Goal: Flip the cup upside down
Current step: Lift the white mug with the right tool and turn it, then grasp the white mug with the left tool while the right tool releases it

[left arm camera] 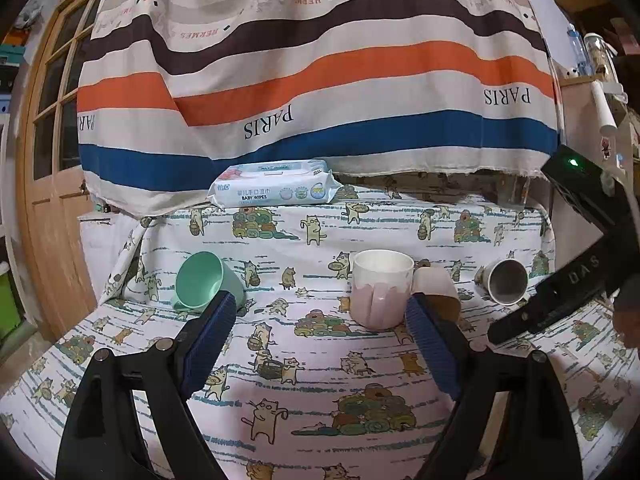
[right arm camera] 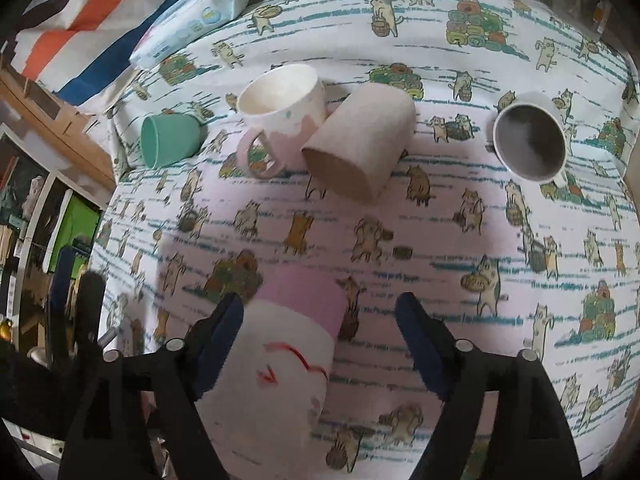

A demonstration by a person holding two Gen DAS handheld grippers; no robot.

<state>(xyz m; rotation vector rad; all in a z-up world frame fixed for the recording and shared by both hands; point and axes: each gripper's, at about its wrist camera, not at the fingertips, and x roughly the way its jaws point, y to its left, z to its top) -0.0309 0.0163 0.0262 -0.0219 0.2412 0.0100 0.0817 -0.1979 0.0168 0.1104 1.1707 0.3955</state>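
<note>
Hovering right gripper (right arm camera: 320,336) w/ jaws apart, pink-banded cup (right arm camera: 280,356) touching one finger only; close on it. Left gripper (left arm camera: 320,324) idle, spread, near pink mug (left arm camera: 380,288).

In the left wrist view, the tan cup (left arm camera: 434,284) is mostly hidden behind the pink-and-white mug (left arm camera: 381,288) and a blue finger pad (left arm camera: 430,344), so its lie cannot be told there. The other finger pad (left arm camera: 210,340) covers the green cup's (left arm camera: 204,280) lower side. In the right wrist view, the pink-banded cup (right arm camera: 288,356) near the table's front edge is blurred; its lower end is lost behind the right gripper (right arm camera: 320,344), and whether either finger touches it cannot be told. The wipes pack (right arm camera: 196,20) is cut off at the top edge.
</note>
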